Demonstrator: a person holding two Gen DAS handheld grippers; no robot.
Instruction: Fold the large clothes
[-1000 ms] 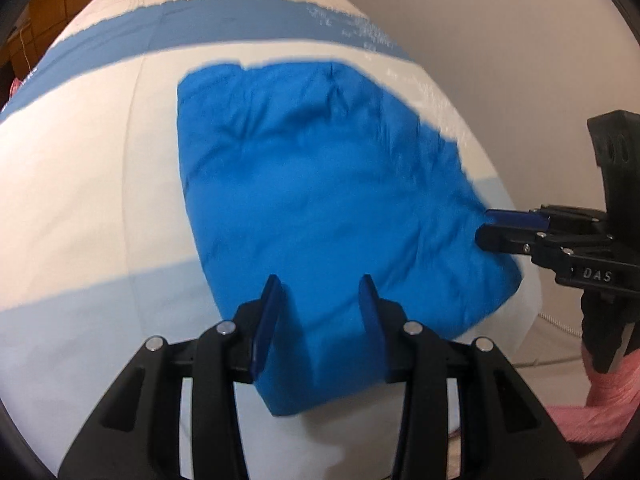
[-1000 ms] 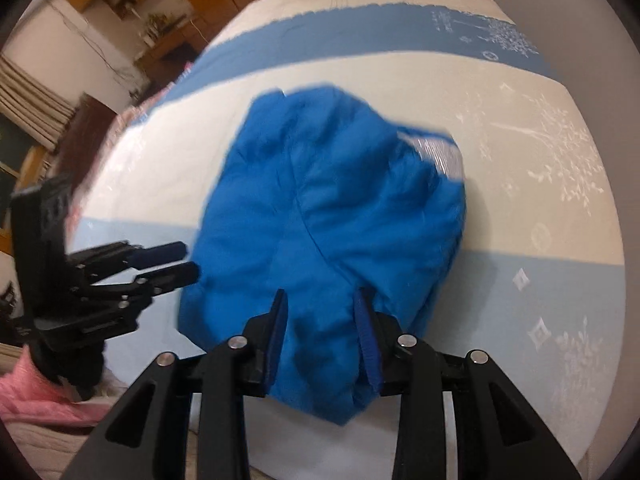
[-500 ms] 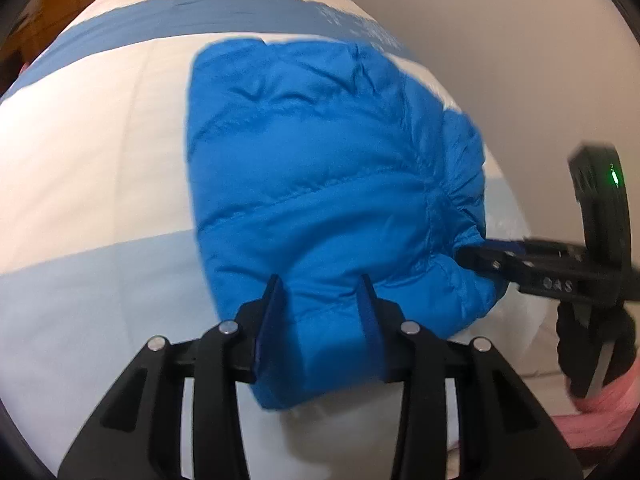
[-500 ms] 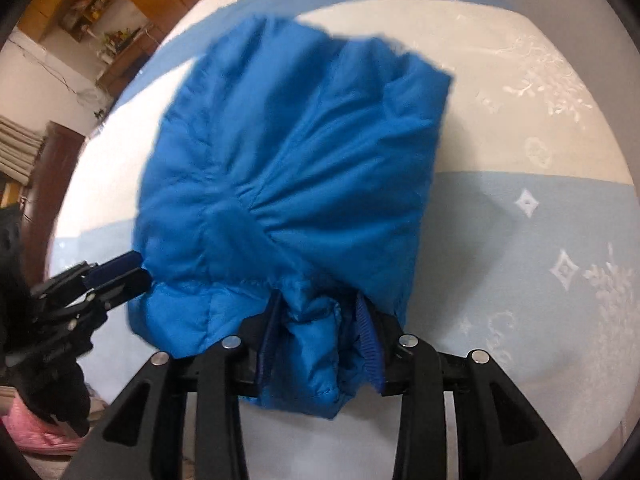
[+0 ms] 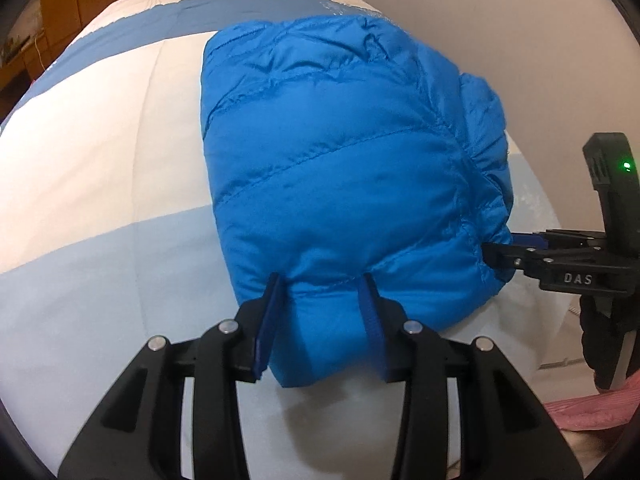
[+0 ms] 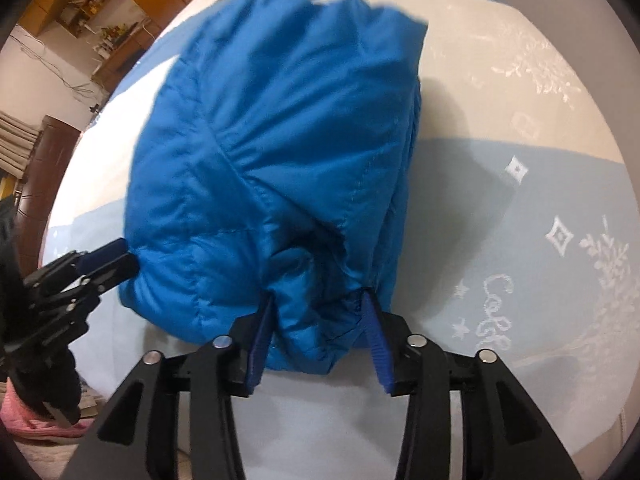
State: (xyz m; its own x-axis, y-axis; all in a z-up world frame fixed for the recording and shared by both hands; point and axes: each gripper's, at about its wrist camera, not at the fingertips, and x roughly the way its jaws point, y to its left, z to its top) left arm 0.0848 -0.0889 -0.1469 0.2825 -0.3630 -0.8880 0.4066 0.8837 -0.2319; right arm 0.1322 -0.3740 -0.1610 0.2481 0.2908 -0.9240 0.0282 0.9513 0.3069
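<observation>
A bright blue quilted puffer jacket (image 5: pixel 340 160) lies folded into a thick bundle on the bed; it also fills the right wrist view (image 6: pixel 272 152). My left gripper (image 5: pixel 322 292) has its fingers around the bundle's near edge, with padded fabric bulging between them. My right gripper (image 6: pixel 318 308) holds the bundle's near corner the same way. The right gripper shows at the jacket's right edge in the left wrist view (image 5: pixel 496 252). The left gripper shows at the jacket's left edge in the right wrist view (image 6: pixel 116 260).
The bed cover (image 5: pixel 100 160) has cream, light blue and darker blue bands, with white embroidery (image 6: pixel 600 264) on the right. A plain wall (image 5: pixel 500 8) rises behind the bed. Pink fabric (image 5: pixel 592 416) lies past the bed's edge. Wooden furniture (image 6: pixel 96 8) stands far left.
Both grippers have moved in onto the jacket's near edge and taken fabric between their fingers. The near edge has risen off the bed and the bundle looks closer and puffier.
</observation>
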